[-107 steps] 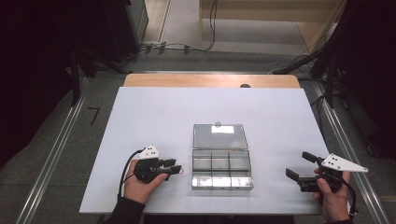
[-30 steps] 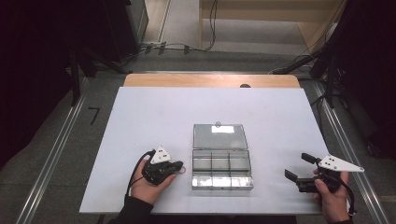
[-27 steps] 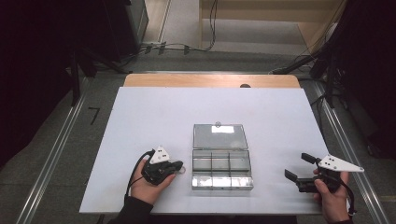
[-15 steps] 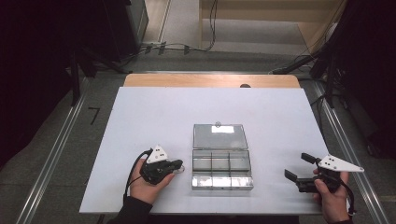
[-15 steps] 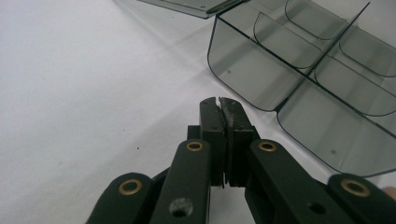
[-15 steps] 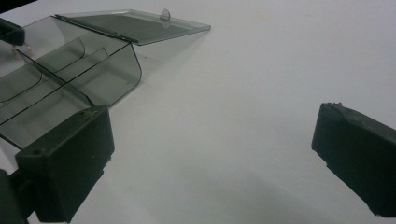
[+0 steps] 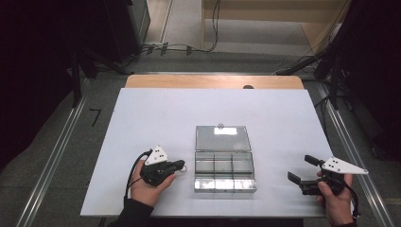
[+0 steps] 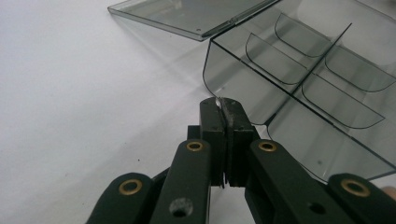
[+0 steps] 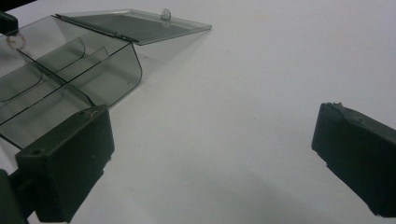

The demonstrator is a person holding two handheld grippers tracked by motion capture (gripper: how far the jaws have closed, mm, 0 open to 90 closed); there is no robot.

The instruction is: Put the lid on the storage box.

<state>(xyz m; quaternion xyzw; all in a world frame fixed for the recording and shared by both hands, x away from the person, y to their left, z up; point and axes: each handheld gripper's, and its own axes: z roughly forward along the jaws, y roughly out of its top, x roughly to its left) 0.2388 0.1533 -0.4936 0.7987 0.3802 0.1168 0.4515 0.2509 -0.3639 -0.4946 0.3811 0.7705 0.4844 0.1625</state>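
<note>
- On the left of the flat white table (image 7: 142,113), near its front edge, lay the left hand (image 7: 145,189) with the left gripper (image 7: 181,164) in it, pointed rightward at the box.
- Clenched there, jaws pressed together in the left gripper view (image 8: 225,103), on a small silvery metal ring (image 8: 218,101).
- Showed only a thin bright sliver of that ring between the black pads in that view; seen as a full loop at the gripper's tip from above (image 7: 185,166) and in the right gripper view (image 9: 11,40).
- Hung the ring just beside the left wall of the clear smoky plastic compartment box (image 7: 224,170), close to its rim; hard to tell whether touching or barely apart.
- In the middle of the table, toward the front, stood that box open (image 8: 299,70), split by thin see-through dividers (image 7: 213,165) into small cells, with no contents made out in any of them.
- Behind it, lay the hinged clear lid (image 7: 222,138) flat on the table, folded back, with a small round tab (image 7: 220,126) at its far edge.
- On the right, near the front corner, rested the right hand (image 7: 335,201) with the right gripper (image 7: 299,167), well apart from the box.
- Stood released, jaws spread wide (image 9: 212,116), with bare table between them and nothing grasped.
</note>
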